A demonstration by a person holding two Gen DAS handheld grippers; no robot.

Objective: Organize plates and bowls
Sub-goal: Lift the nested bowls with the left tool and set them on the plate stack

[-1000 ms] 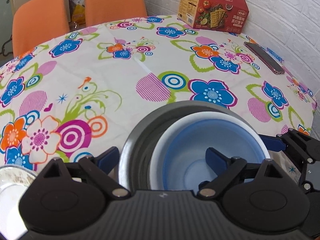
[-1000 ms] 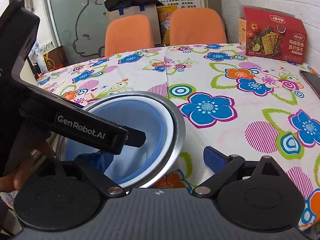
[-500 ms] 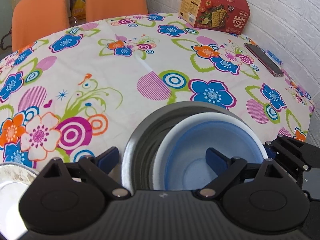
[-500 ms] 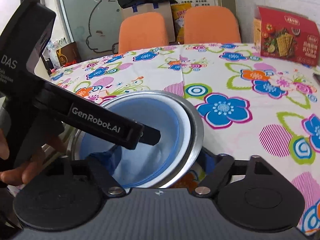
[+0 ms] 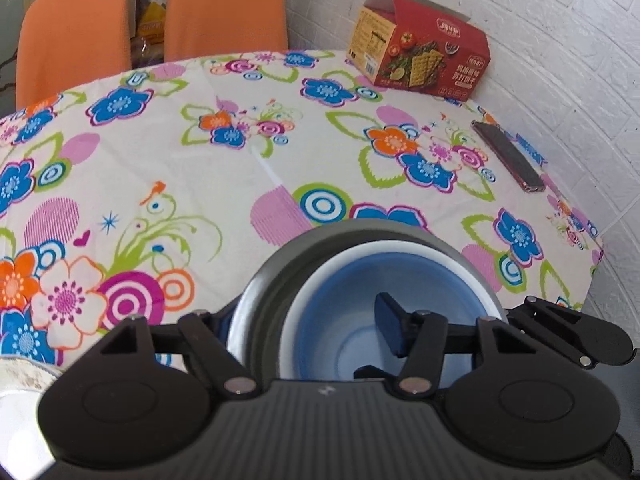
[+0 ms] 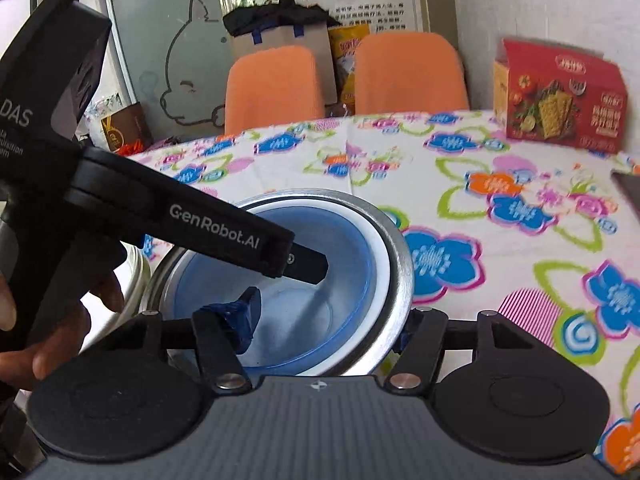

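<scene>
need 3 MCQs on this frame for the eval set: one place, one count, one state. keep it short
1. Where is the cracker box?
A) on a shelf
B) at the far edge of the table, by the brick wall
C) on the floor

2. How many orange chairs stand behind the table?
A) one
B) two
C) four

3. How does the right gripper sit?
A) shut on a spoon
B) shut in the air, clear of the bowls
C) open, astride the rims of the nested bowls

Answers:
1 B: the box stands on the flowered cloth next to the wall.
2 B: two orange backs show side by side.
3 C: one finger is inside the blue bowl, the other outside the metal bowl that holds it.
</scene>
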